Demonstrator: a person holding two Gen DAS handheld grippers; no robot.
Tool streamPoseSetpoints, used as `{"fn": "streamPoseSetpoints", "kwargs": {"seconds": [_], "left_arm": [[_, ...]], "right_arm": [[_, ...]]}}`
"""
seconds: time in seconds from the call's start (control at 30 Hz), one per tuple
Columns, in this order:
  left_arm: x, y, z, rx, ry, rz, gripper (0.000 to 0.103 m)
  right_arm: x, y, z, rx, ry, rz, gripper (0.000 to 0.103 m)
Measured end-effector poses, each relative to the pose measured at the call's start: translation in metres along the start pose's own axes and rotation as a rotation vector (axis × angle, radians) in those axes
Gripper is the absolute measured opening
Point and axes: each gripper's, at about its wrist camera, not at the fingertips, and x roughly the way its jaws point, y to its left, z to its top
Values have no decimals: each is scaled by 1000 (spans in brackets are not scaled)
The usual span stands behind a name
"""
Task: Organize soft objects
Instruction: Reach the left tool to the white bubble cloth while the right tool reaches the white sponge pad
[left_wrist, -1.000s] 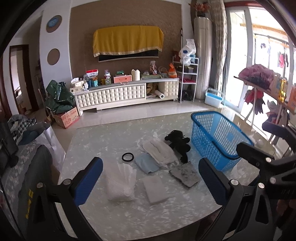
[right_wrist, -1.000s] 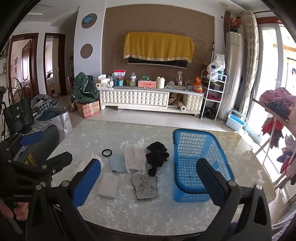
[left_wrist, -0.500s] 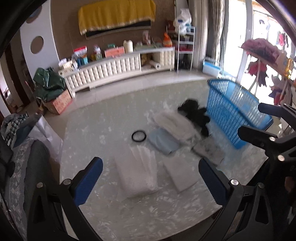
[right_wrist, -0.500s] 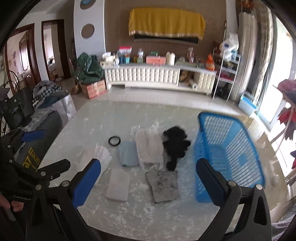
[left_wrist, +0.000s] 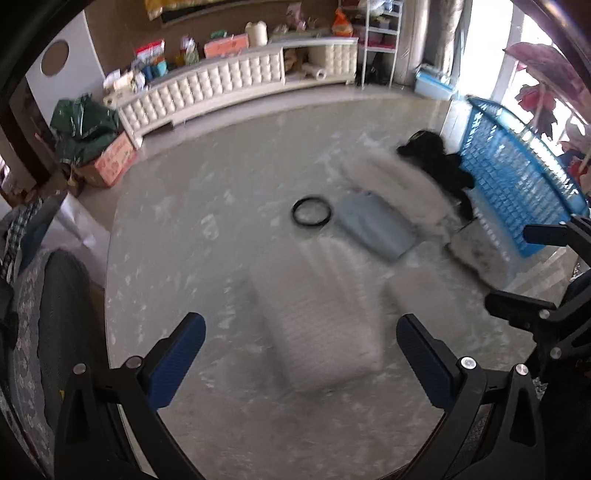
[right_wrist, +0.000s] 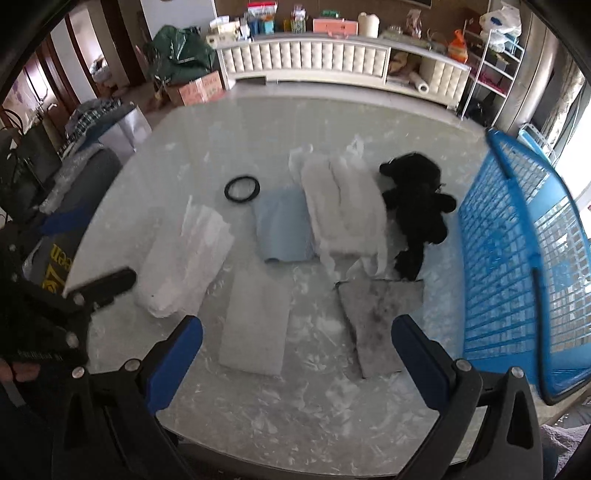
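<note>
Soft items lie on a pale marble table (right_wrist: 177, 136): a white bubble-wrap bag (left_wrist: 317, 310) (right_wrist: 186, 254), a white foam pad (right_wrist: 256, 317), a light blue cloth (left_wrist: 376, 230) (right_wrist: 282, 227), a white fluffy bundle (right_wrist: 341, 208), a black plush toy (right_wrist: 417, 199) (left_wrist: 437, 166), a grey speckled cloth (right_wrist: 380, 314). My left gripper (left_wrist: 301, 356) is open, low over the bubble-wrap bag. My right gripper (right_wrist: 297, 354) is open above the foam pad and grey cloth. A blue plastic basket (right_wrist: 517, 251) (left_wrist: 517, 177) stands on the right.
A black ring (right_wrist: 242, 188) (left_wrist: 311, 211) lies left of the blue cloth. A chair with a dark cover (left_wrist: 55, 314) stands at the table's left edge. Beyond the table are a white TV cabinet (right_wrist: 306, 61) and a cardboard box (right_wrist: 194, 90).
Both grippers have tipped downward and moved closer to the table. The left one has come over the bubble-wrap bag; the right one nearer the foam pad and grey cloth.
</note>
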Motion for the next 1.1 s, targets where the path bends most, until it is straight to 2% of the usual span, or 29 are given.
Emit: {"fn": "streamPoseSetpoints", "kwargs": {"seconds": [0.07, 0.27, 0.4, 0.53, 0.63, 0.83, 1.0, 1.1], "left_arm": [[8, 10, -1, -13, 20, 16, 103], [32, 28, -8, -62, 79, -33, 103], [50, 29, -9, -75, 108, -21, 103], [66, 28, -11, -71, 145, -55, 103], [76, 29, -11, -75, 166, -56, 103], [88, 29, -8, -104, 180, -69, 103], [106, 34, -9, -145, 205, -120, 103], [108, 33, -11, -139, 191, -119, 100]], "right_arm": [[7, 4, 0, -9, 24, -11, 103], [36, 17, 4, -33, 90, -13, 103], [51, 24, 4, -53, 122, -24, 103], [65, 26, 5, -55, 144, -30, 103], [75, 27, 8, -55, 164, -24, 95], [90, 33, 10, -57, 200, -24, 95], [105, 40, 13, -49, 222, -52, 88], [110, 41, 8, -33, 226, -44, 85]]}}
